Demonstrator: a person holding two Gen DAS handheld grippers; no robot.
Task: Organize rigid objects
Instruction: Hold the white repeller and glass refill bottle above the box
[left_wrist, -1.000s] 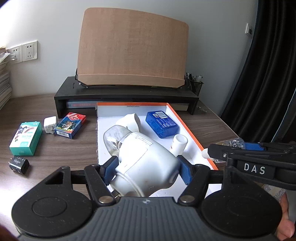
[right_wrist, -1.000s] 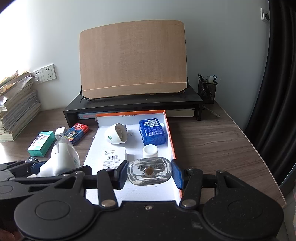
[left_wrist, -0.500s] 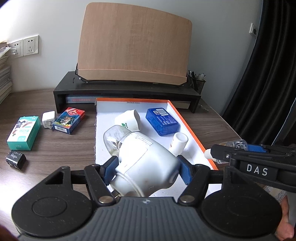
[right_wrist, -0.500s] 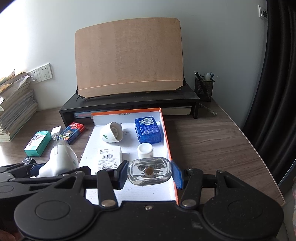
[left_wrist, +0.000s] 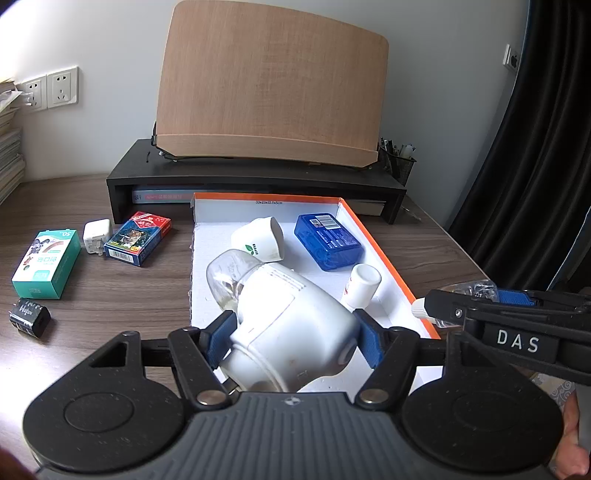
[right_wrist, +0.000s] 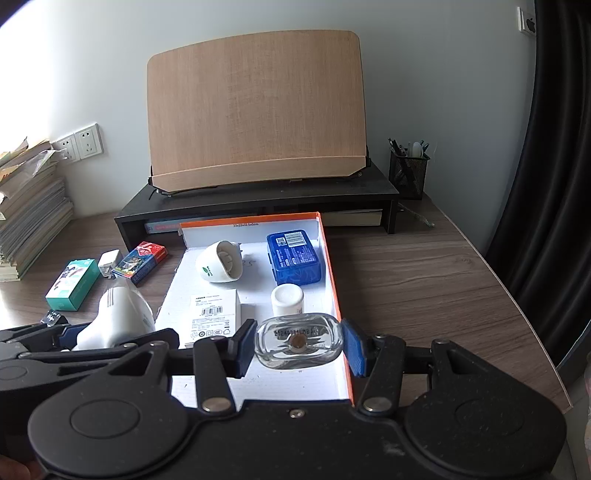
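two tongs, one in each of my hands, over a wooden desk (right_wrist: 424, 280). on it lies a white tray with an orange rim (right_wrist: 330, 266), holding a blue case (right_wrist: 293, 256), a white cup on its side (right_wrist: 219, 262), a flat white box (right_wrist: 214, 317) and a small white jar (right_wrist: 287, 300). my left gripper (left_wrist: 291, 338) is clamped on a white device with a clear nozzle (left_wrist: 288, 321) above the tray's near left part. my right gripper (right_wrist: 299, 345) is clamped on a small glass bottle (right_wrist: 299, 345) over the tray's near right edge.
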